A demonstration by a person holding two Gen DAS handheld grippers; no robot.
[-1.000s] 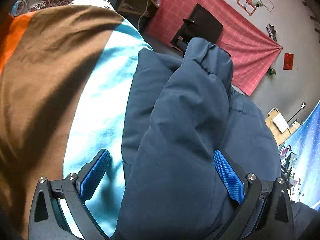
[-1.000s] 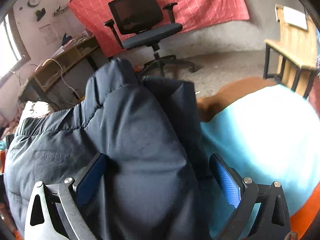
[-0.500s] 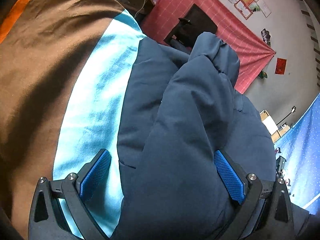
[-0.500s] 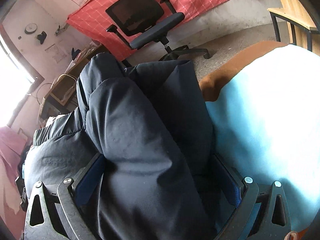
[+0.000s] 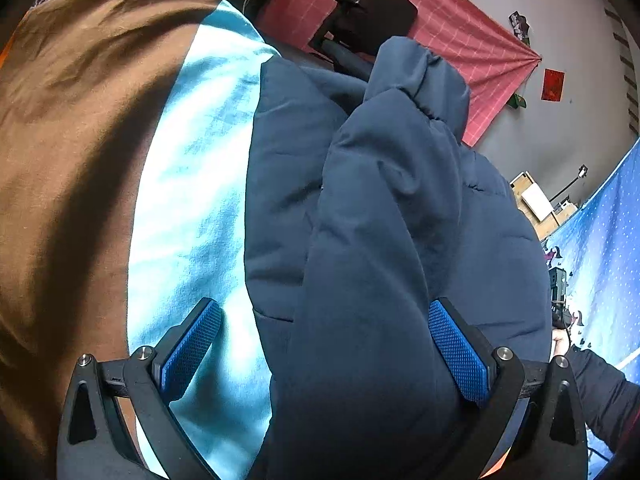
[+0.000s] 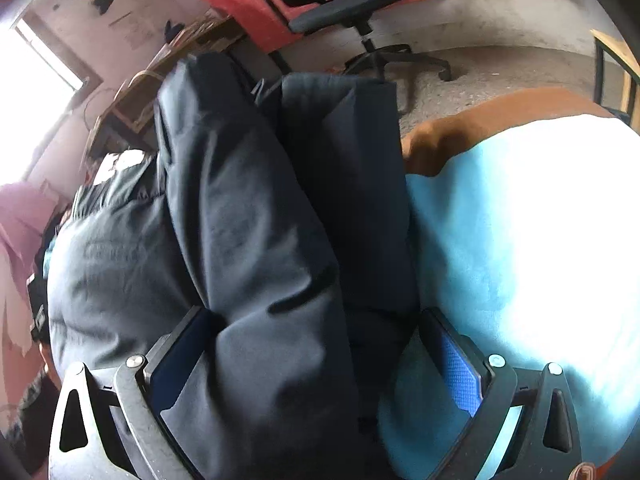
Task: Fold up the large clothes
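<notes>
bed cover (image 5: pixel 188 208): we see a light blue sheet with a brown band, under both grippers; bare blue lies left of the left gripper and right of the right gripper.
jacket (image 5: pixel 380 220): large navy padded one, lying on the bed cover straight ahead of both grippers; it fills the middle of both wrist views.
sleeve (image 5: pixel 416 92): a thick roll folded over the jacket body, running forward from between the fingers, cuff at the far end.
left gripper (image 5: pixel 328 356): jaws wide apart, the sleeve bulk between them. The right pad touches the fabric, the left pad hangs over bare sheet. We call it straddling, not clamped.
right gripper (image 6: pixel 320 364): jaws wide too, the jacket fold packed between. We cannot tell if it is pinching.
step, our guess: fold the jacket across its width.
how to do it well: we close on all the layers, not just the shell; lift both ends level; carry the sleeve with the fold so it does not slide off; then press the puffy fill flat.
risk: slick fabric may slip, and trapped air may spring the fold open.
containers: none in view, nothing to report inside.
office chair (image 6: pixel 344 4): far ahead, well apart from the bed.
</notes>
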